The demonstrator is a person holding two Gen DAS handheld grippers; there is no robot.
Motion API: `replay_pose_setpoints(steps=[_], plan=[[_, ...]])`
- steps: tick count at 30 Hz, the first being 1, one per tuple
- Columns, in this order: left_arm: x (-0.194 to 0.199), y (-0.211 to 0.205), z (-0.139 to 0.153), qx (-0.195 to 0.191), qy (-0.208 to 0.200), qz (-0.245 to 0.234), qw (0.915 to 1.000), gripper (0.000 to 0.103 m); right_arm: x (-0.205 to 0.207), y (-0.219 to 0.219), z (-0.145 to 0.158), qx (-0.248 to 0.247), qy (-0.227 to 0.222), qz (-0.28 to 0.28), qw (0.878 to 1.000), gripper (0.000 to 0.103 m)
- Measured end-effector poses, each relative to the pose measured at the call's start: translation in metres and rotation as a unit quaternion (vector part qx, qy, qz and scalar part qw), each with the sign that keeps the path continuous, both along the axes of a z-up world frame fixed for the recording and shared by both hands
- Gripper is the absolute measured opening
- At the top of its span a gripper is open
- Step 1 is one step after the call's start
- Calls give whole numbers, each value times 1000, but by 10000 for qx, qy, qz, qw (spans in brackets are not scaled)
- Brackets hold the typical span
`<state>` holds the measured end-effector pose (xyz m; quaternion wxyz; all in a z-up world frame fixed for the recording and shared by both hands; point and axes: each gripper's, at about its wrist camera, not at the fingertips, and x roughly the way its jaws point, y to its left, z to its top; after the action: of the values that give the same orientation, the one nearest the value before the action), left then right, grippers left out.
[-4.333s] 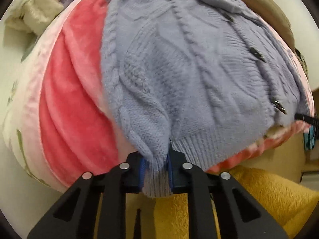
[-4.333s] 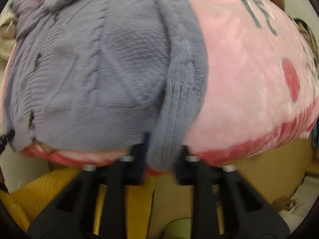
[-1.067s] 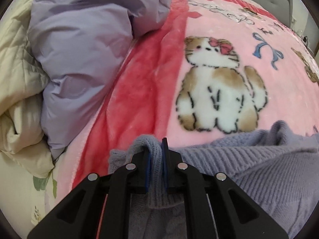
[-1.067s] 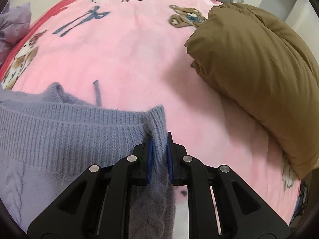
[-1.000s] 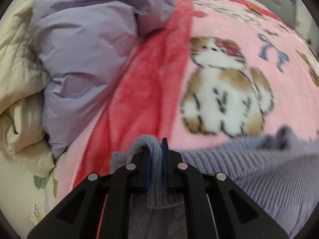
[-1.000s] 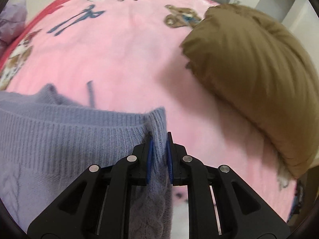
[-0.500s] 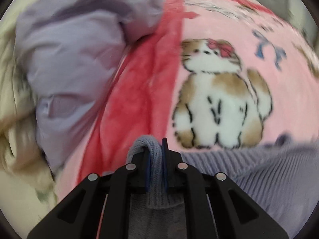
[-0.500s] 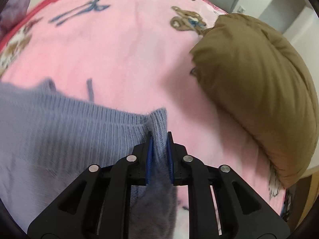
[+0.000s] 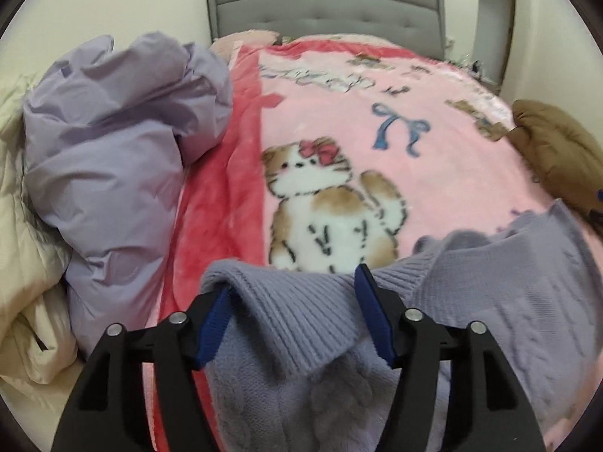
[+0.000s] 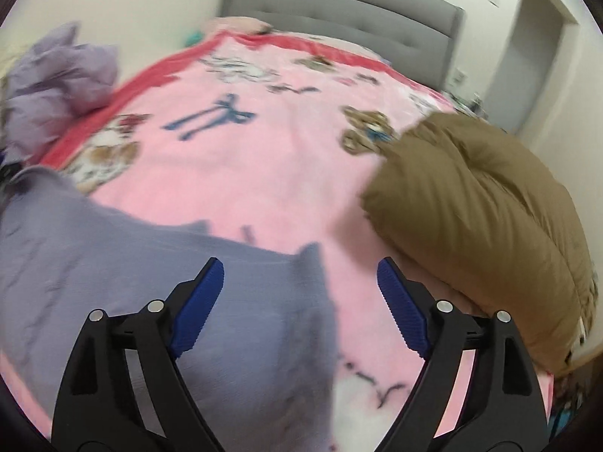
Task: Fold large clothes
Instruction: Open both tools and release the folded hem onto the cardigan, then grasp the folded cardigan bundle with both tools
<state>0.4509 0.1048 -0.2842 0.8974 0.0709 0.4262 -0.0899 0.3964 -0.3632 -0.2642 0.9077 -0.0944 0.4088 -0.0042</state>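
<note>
A lilac knitted sweater (image 9: pixel 301 324) is laid across the near part of a bed covered by a pink blanket (image 9: pixel 377 158); its ribbed hem is seen folded over toward the headboard (image 9: pixel 328 11), with cable-knit fabric below it; in the right wrist view the same sweater (image 10: pixel 113 263) is blurred and is spread over the blanket's (image 10: pixel 282 158) near left part.

The left hand-held gripper (image 9: pixel 290 293) is seen with its jaws opening, well apart; the ribbed hem lies between them, draped against the left blue pad (image 9: pixel 215 316), while the right pad is clear of the knit or only brushed by it, which cannot be told for certain; the fabric is not pinched.

The right hand-held gripper (image 10: pixel 297 282) is likewise shown with jaws opening wide; a raised corner of the sweater stands between the pads without being pressed by either; nothing is gripped.

A crumpled lilac puffer jacket (image 9: pixel 120 173) is piled on the blanket's left edge, over its red border; a cream quilt (image 9: pixel 22 263) is bunched just beside it, further left; a brown padded jacket (image 10: pixel 482 207) is heaped on the right side of the bed, near the right hand-held gripper; a printed cat (image 9: pixel 331 211) is seen on the blanket just beyond the sweater's hem.
</note>
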Motion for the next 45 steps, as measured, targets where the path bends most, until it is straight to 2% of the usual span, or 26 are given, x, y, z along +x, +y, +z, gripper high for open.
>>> replay_pose_setpoints(steps=[2, 3, 5, 7, 9, 10, 11, 13, 17, 18, 19, 20, 21, 23, 25, 28, 30, 33, 35, 36, 37, 38, 39, 41, 43, 45], plan=[[-4, -1, 5, -213, 90, -145, 9996, 80, -11, 16, 3, -138, -7, 177, 9997, 86], [-5, -1, 7, -263, 113, -159, 9995, 80, -16, 24, 5, -208, -16, 262, 9994, 86], [-8, 1, 10, -398, 120, -220, 9989, 82, -21, 35, 5, -120, 14, 409, 9991, 87], [-9, 4, 12, -570, 155, -334, 9977, 92, -28, 43, 4, 21, 93, 489, 9988, 87], [-15, 3, 17, -445, 40, -301, 9985, 98, -36, 49, 2, 110, 170, 514, 9985, 87], [-20, 3, 21, -269, -172, -221, 9992, 98, -39, 50, 0, 176, 222, 532, 9982, 87], [-24, 4, 25, -267, -243, -234, 9991, 98, -40, 51, -1, 205, 245, 522, 9981, 87], [-31, 7, 30, -311, -291, -210, 9989, 98, -44, 52, -2, 198, 279, 483, 9982, 87], [-51, -2, 28, -124, -372, -388, 9985, 98, -49, 43, -5, 233, 308, 386, 9985, 85], [-54, -5, 23, -41, -290, -458, 9985, 98, -50, 38, -8, 401, 399, 477, 9973, 78], [-57, -7, 13, 70, -110, -515, 9986, 97, -49, 34, -13, 414, 521, 537, 9963, 62], [-58, -7, 3, 163, 78, -506, 9986, 91, -48, 31, -21, 330, 676, 523, 9958, 47], [-59, -5, -11, 258, 303, -465, 9981, 78, -44, 25, -34, 317, 931, 496, 9939, 44], [-60, 2, -30, 344, 627, -308, 9970, 70, -40, 15, -55, 449, 1266, 402, 9901, 43], [-63, 16, -52, 384, 859, -52, 9955, 68, -36, 7, -78, 434, 1554, 307, 9864, 46], [-69, 35, -70, 273, 930, 133, 9952, 69, -35, 12, -93, 206, 1546, 323, 9872, 50], [-71, 47, -77, 76, 971, 282, 9948, 82, -31, 17, -98, 58, 1576, 252, 9872, 53], [-70, 64, -78, -487, 1099, 630, 9907, 83, -28, 18, -99, 139, 1625, 166, 9865, 56], [-72, 65, -73, -563, 1079, 622, 9906, 83, -28, 14, -89, 402, 1563, 141, 9868, 57], [-72, 63, -69, -521, 1030, 565, 9917, 83, -29, 12, -83, 521, 1490, 169, 9873, 66], [-71, 62, -67, -508, 1030, 503, 9921, 83, -33, 9, -74, 654, 1326, 204, 9888, 86], [-69, 62, -66, -531, 1099, 438, 9916, 83, -35, 6, -67, 670, 1192, 191, 9904, 95], [-64, 63, -68, -631, 1275, 397, 9890, 83, -39, 2, -61, 642, 1068, 113, 9921, 95], [-56, 63, -73, -774, 1445, 354, 9858, 83, -39, -8, -60, 756, 1148, 36, 9905, 95], [-48, 59, -76, -661, 1535, 291, 9855, 84, -36, -26, -68, 804, 1351, -199, 9874, 95], [-43, 55, -80, -508, 1611, 213, 9854, 90, -35, -42, -76, 918, 1514, -383, 9835, 95]])
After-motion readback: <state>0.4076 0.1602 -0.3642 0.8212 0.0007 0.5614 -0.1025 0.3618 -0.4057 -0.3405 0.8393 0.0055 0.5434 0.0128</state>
